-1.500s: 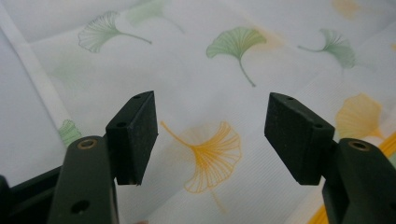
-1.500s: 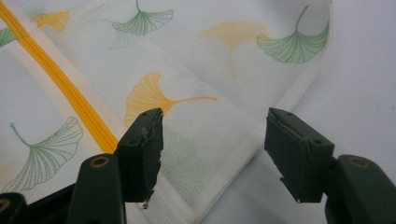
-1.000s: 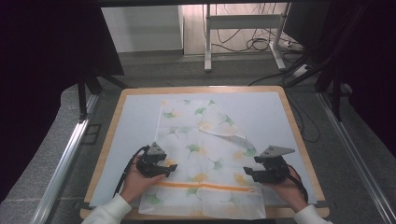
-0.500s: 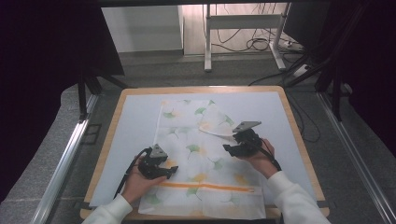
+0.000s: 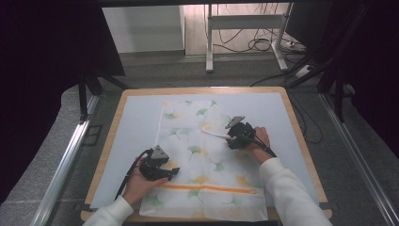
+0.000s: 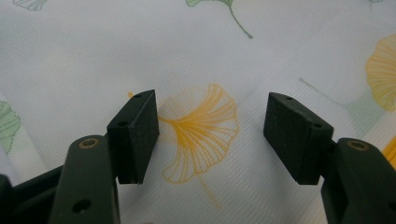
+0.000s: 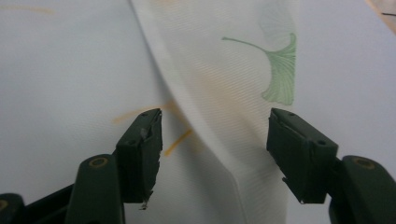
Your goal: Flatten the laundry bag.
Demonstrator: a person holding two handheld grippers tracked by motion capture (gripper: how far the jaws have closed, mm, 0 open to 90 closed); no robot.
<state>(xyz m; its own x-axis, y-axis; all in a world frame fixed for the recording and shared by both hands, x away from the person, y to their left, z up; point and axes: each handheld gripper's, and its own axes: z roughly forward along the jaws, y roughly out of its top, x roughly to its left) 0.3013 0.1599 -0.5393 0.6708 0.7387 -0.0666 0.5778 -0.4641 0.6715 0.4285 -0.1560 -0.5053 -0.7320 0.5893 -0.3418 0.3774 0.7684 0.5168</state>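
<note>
Step in hand looks like smoothing/unfolding a thin white cloth printed w/ green & yellow ginkgo leaves and an orange stripe (image 5: 197, 165), which lies spread on the pale blue mat of the wood-rimmed counter (image 5: 136, 113), near edge hanging at the person's side. Left claw (image 5: 175, 173) sits low over the cloth's near-left part, jaws wide apart w/ nothing between them but flat fabric and a yellow leaf print (image 6: 201, 135). Right claw (image 5: 229, 139) has come in over a turned-over flap of the cloth (image 5: 214, 129) near the middle-right; its jaws have just been opening and stand wide, straddling the raised fold (image 7: 219, 116), pads not pressing on it yet. Next move, I'd judge: lower right claw, close on the fold's edge, then pull it out toward the far-right corner while left pins the cloth. Around: metal table legs & loose cables (image 5: 254, 44) on the floor beyond, aluminium rails (image 5: 66, 160) at the sides; nothing blocks the path, tho thin fabric may slip or bunch
</note>
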